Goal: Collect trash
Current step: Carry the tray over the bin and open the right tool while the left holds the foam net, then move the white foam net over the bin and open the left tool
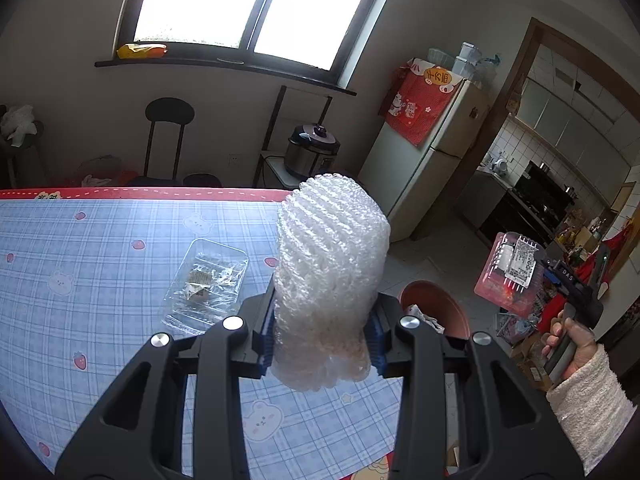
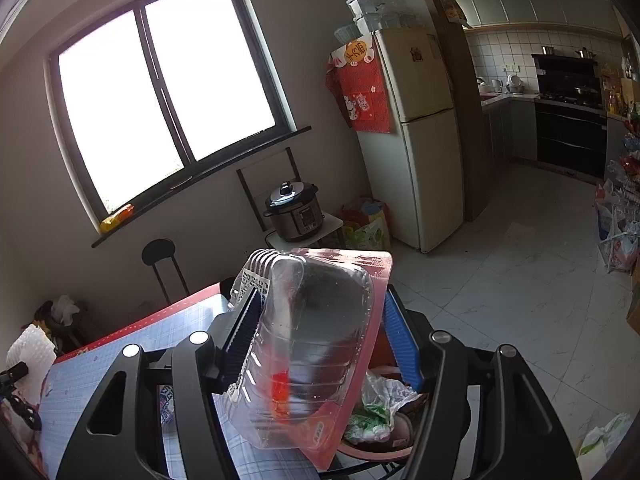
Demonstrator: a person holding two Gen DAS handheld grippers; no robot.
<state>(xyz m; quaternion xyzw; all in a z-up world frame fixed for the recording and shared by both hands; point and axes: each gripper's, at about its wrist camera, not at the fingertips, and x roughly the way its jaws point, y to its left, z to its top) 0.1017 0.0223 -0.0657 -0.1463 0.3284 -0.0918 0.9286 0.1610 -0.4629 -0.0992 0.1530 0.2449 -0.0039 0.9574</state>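
My left gripper (image 1: 322,336) is shut on a white foam net sleeve (image 1: 332,256) and holds it upright above the table's right edge. A clear plastic tray (image 1: 208,286) with scraps lies on the blue checked tablecloth (image 1: 100,264). My right gripper (image 2: 320,336) is shut on a clear and red plastic clamshell box (image 2: 312,352), held in the air above a brown trash bin (image 2: 384,446) with crumpled waste inside. The bin also shows in the left wrist view (image 1: 438,306), just past the table edge. The box also shows in the left wrist view (image 1: 510,274).
A black chair (image 1: 168,136) stands behind the table. A pressure cooker (image 1: 312,150) sits on a low stand by the fridge (image 1: 424,160). The kitchen doorway opens at the right. Bags and boxes lie on the tiled floor (image 2: 520,300).
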